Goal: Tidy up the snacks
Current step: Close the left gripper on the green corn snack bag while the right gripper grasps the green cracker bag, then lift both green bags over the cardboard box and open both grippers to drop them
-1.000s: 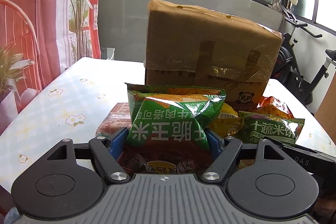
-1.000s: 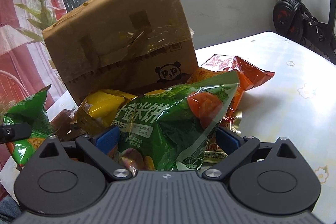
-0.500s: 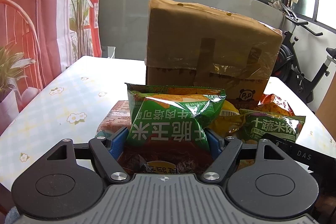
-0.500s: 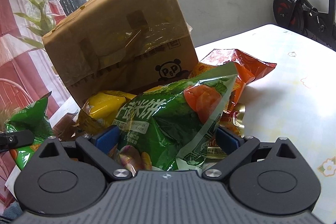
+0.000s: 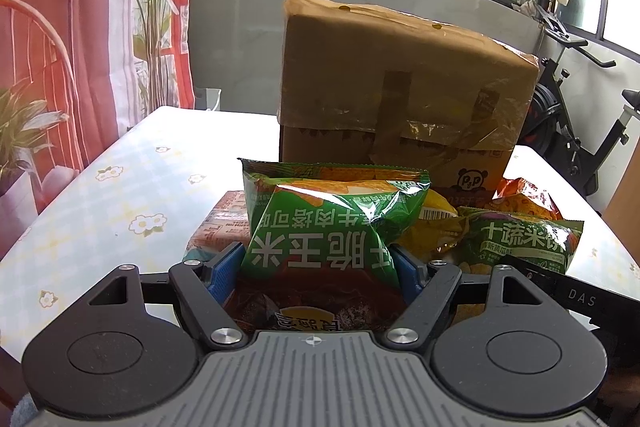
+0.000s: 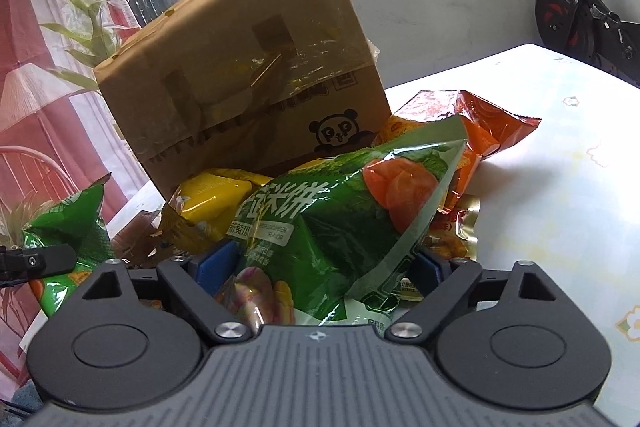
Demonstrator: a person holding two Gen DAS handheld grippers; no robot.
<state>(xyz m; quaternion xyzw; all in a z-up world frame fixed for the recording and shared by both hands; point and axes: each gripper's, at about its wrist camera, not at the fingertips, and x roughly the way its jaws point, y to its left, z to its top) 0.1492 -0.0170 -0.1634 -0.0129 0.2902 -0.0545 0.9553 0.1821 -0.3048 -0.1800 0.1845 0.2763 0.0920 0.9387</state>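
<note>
My left gripper [image 5: 320, 267] is shut on a green corn snack bag [image 5: 332, 227] with white characters, held upright above the table. My right gripper [image 6: 316, 267] is shut on a green vegetable rice cracker bag [image 6: 344, 219], also lifted; this bag also shows in the left wrist view [image 5: 524, 239]. A taped cardboard box [image 5: 400, 95] stands behind the snacks. A yellow bag [image 6: 208, 203] and an orange bag [image 6: 480, 119] lie in front of the box. The left-held bag shows at the left edge of the right wrist view [image 6: 68, 227].
The table [image 5: 120, 199] has a pale floral cloth. A reddish flat packet [image 5: 218, 223] lies under the left bag. An exercise bike [image 5: 580, 131] stands at the right, plants and a red curtain [image 5: 60, 47] at the left.
Both grippers have risen a little with their bags. The right one has tilted so the cracker bag sits higher against the box. The pile on the table has not moved.
</note>
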